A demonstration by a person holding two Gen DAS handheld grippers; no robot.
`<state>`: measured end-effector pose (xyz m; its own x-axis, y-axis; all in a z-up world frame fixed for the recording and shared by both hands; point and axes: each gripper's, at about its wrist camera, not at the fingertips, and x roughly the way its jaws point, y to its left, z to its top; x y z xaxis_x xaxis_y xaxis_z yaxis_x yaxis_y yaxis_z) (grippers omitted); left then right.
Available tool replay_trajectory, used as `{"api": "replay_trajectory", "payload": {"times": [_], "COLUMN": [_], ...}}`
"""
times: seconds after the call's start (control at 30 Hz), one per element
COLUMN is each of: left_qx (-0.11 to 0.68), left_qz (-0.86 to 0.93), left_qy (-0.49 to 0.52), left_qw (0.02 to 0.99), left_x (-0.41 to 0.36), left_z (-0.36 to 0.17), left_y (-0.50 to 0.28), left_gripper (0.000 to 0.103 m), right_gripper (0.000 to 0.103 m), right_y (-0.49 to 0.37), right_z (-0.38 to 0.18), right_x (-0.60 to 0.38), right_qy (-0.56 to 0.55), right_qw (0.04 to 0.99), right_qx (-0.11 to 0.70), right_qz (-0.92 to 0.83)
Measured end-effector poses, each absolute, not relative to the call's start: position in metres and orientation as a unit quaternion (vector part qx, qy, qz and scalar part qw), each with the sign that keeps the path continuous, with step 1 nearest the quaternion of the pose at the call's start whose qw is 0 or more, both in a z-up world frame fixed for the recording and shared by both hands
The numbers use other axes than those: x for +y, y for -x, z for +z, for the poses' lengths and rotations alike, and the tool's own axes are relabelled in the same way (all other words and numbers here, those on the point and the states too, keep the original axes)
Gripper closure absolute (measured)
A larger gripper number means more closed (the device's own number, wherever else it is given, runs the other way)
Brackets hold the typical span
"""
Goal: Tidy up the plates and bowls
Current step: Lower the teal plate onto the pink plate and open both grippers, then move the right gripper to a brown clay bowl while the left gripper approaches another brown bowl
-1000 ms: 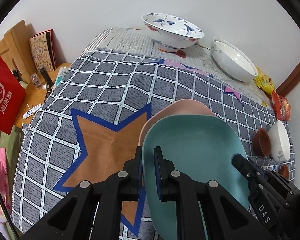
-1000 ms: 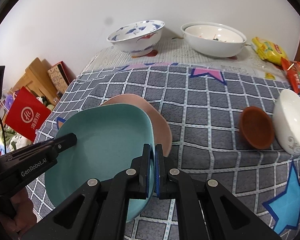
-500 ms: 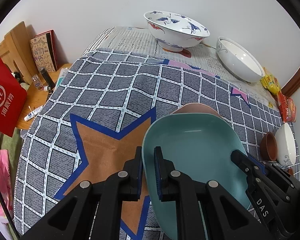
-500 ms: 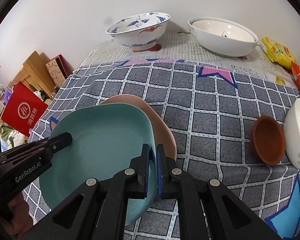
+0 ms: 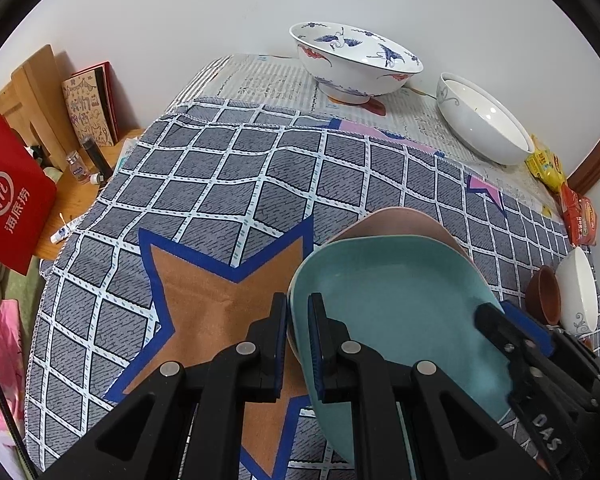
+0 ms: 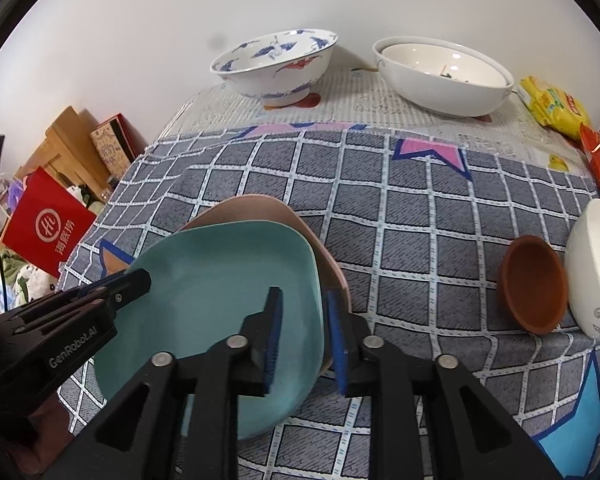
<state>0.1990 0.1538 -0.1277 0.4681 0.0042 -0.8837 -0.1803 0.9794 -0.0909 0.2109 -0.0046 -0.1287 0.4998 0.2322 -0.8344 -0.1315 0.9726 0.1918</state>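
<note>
A teal plate lies stacked on a pink plate on the checked cloth. My left gripper is shut on the teal plate's left rim. My right gripper stands open with its jaws on either side of the teal plate's right rim, not pressing it. Each gripper shows in the other's view: the right one in the left wrist view, the left one in the right wrist view.
A blue-patterned bowl and a large white bowl stand at the back on newspaper. A small brown bowl and a white bowl sit at the right edge. Snack packets lie far right. A red bag is off the table's left.
My right gripper has opened and let go of the teal plate's rim. The teal plate has settled lower onto the pink plate; my left gripper still holds it.
</note>
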Motion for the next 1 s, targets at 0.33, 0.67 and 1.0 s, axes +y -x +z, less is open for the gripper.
{"api": "replay_trajectory", "payload": {"times": [0.33,0.67,1.0], "left_qx": [0.514,0.521,0.519], "left_qz": [0.047,0.032,0.031], "left_qy": [0.078,0.070,0.072], "left_qw": [0.853,0.850,0.851], "left_x": [0.148,0.146,0.150], "left_z": [-0.127,-0.132,-0.130], "left_y": [-0.194,-0.187,-0.187], "left_gripper": [0.082,0.077,0.074], "right_gripper": [0.071,0.091,0.098], "right_y": [-0.190,-0.190,-0.218], "right_z": [-0.120,-0.128,-0.138], "right_x": [-0.027,-0.021,-0.014], "right_qy": [-0.092,-0.095,-0.072], "right_qw": [0.853,0.849,0.859], "right_qx": [0.501,0.507,0.497], "right_qz": [0.112,0.117,0.095]}}
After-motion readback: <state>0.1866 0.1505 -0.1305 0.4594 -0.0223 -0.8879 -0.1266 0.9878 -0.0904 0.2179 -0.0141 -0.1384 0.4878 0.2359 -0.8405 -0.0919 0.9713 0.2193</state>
